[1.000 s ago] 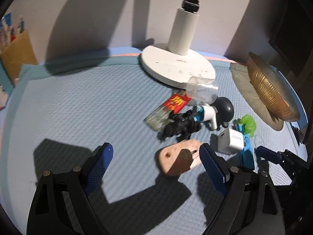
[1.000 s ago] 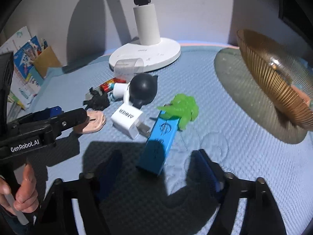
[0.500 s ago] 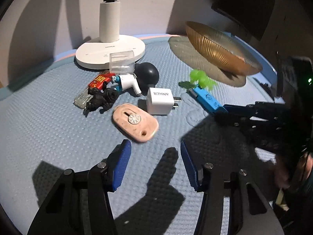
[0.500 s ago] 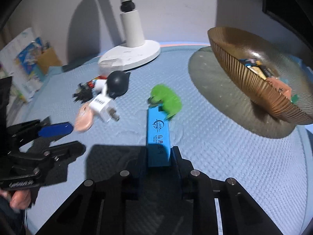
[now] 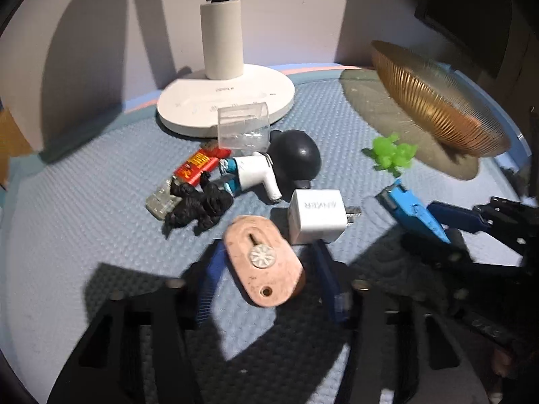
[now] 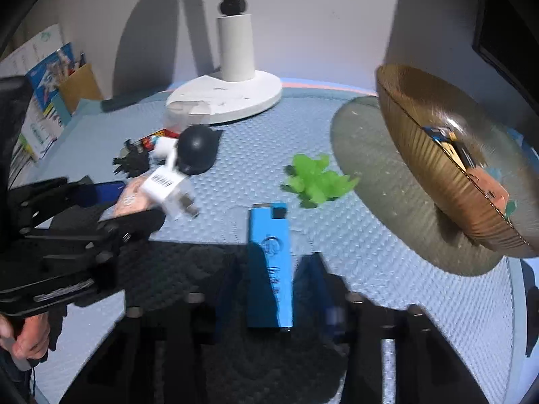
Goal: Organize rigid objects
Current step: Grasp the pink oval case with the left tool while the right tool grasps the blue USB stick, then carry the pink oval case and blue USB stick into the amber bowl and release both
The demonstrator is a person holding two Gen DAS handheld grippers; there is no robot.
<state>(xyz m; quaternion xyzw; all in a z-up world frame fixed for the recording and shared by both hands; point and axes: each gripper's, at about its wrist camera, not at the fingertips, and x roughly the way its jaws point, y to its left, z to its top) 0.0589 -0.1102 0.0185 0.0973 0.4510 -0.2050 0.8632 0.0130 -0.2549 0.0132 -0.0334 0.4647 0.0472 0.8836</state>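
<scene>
My right gripper [image 6: 269,289] is shut on a blue rectangular box [image 6: 269,262] and holds it just above the blue mat; the box also shows in the left wrist view [image 5: 416,213]. My left gripper [image 5: 269,279] is open, its fingers on either side of a pink oval tag [image 5: 262,259] that lies on the mat. Behind the tag lie a white charger [image 5: 316,215], a black dome [image 5: 296,160], a white earbud piece [image 5: 256,175], a black figurine [image 5: 198,205] and a red packet [image 5: 198,165]. A green toy [image 6: 316,180] lies near the amber bowl [image 6: 448,175].
A white lamp base [image 5: 225,101] stands at the back with a clear plastic case [image 5: 244,128] in front of it. The amber bowl at the right holds several items. Books and a cardboard holder [image 6: 77,84] stand at the far left.
My left gripper moved forward and now straddles the pink tag. My right gripper stays closed on the blue box and has lifted it slightly toward the bowl side.
</scene>
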